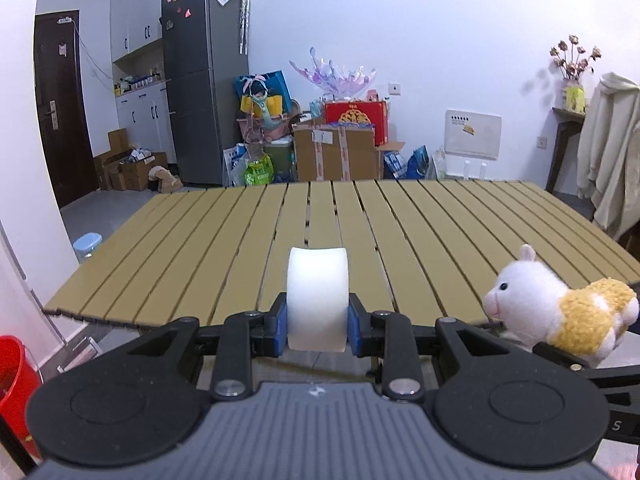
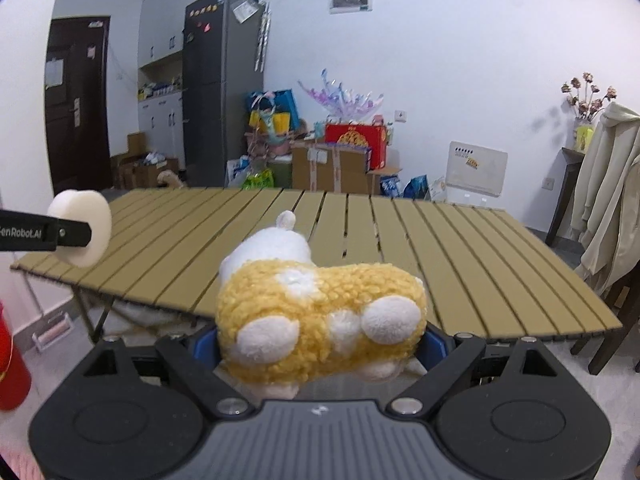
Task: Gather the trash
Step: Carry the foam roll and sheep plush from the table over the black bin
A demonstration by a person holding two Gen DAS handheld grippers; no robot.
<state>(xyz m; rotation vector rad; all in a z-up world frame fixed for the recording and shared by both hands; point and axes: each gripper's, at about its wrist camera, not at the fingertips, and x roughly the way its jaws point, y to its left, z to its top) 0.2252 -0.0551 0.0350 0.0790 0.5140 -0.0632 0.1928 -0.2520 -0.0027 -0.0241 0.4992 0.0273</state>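
Note:
My left gripper (image 1: 317, 330) is shut on a white foam ring (image 1: 318, 296), held upright between its blue pads before the near edge of the slatted tan table (image 1: 360, 232). The same foam ring (image 2: 82, 232) shows at the left of the right wrist view, clamped by the left gripper's black finger. My right gripper (image 2: 320, 344) is shut on a plush hamster toy (image 2: 320, 316), yellow and white, its rear toward the camera. That plush toy (image 1: 560, 304) also appears at the right of the left wrist view, beside the foam ring.
A red bucket (image 1: 14, 384) stands on the floor at the lower left, also seen as the red bucket (image 2: 10, 364). A small blue bin (image 1: 86, 246) sits left of the table. Boxes, bags and a grey fridge (image 1: 204, 80) line the far wall. A coat hangs on a chair at right.

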